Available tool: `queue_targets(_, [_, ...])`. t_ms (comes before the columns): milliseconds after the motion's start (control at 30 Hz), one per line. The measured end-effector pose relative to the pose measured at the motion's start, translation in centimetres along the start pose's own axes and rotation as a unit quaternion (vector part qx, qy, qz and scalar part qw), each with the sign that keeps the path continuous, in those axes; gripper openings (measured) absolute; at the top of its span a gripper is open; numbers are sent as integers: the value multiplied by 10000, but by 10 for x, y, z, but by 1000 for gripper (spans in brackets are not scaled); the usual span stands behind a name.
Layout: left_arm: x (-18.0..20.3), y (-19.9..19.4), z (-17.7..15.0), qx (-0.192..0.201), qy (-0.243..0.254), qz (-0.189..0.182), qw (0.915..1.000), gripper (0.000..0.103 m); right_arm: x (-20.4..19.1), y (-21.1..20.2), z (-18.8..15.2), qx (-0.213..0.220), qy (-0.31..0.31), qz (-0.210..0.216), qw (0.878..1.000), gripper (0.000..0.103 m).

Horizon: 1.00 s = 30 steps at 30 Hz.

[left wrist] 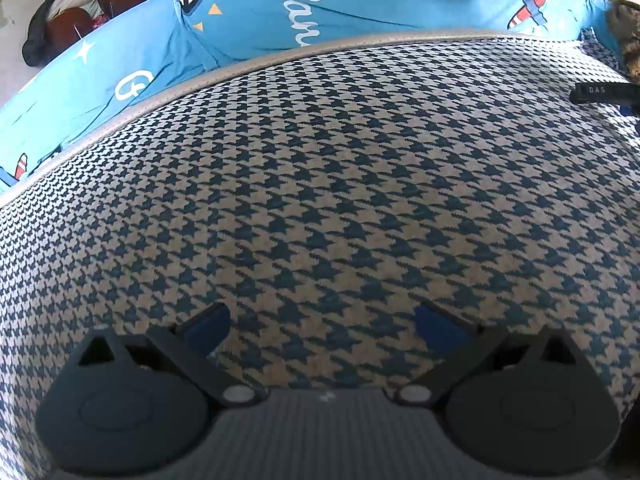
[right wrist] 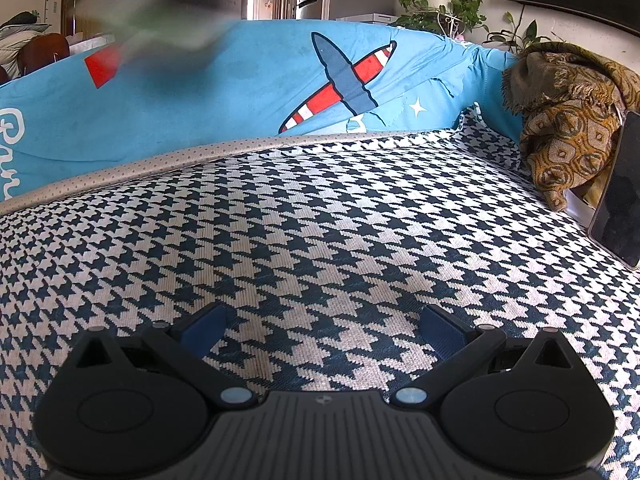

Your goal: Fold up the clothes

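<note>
Hovering left gripper [left wrist: 322,326] and right gripper [right wrist: 322,330], jaws apart, blurred garment [right wrist: 160,8] beyond

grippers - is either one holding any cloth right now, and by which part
Nothing is held. The left gripper and right gripper both stand open with only the houndstooth cover showing between their fingers.
</note>
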<state>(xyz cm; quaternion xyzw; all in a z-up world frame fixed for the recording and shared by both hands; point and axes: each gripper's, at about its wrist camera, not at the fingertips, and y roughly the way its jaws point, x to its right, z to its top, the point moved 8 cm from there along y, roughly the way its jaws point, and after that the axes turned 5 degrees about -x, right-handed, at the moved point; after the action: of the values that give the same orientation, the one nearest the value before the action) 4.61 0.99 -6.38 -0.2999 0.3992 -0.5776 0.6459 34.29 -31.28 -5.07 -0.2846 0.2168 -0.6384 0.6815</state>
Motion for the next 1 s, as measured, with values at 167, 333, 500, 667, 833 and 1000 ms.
queue_targets(167, [11, -5, 1, 60, -73, 31, 10000, 103, 0, 0, 0, -1, 0, 0, 10000, 103])
queue_targets(333, [6, -3, 2, 48, -259, -198, 9995, 103, 0, 0, 0, 7, -1, -1, 10000, 103])
queue_targets(500, [1, -5, 3, 25, -284, -346, 9990, 103, 0, 0, 0, 3, -1, 3, 10000, 103])
queue_targets(667, [5, -11, 3, 62, -205, -300, 9993, 103, 0, -1, 0, 3, 3, 8, 10000, 103])
queue_targets(833, [-1, -11, 5, 77, -248, -255, 9993, 103, 0, -1, 0, -1, 2, 11, 10000, 103])
queue_targets(1000, [-1, -5, 6, 58, -430, -199, 9989, 103, 1, -2, 0, -1, 2, 14, 10000, 103])
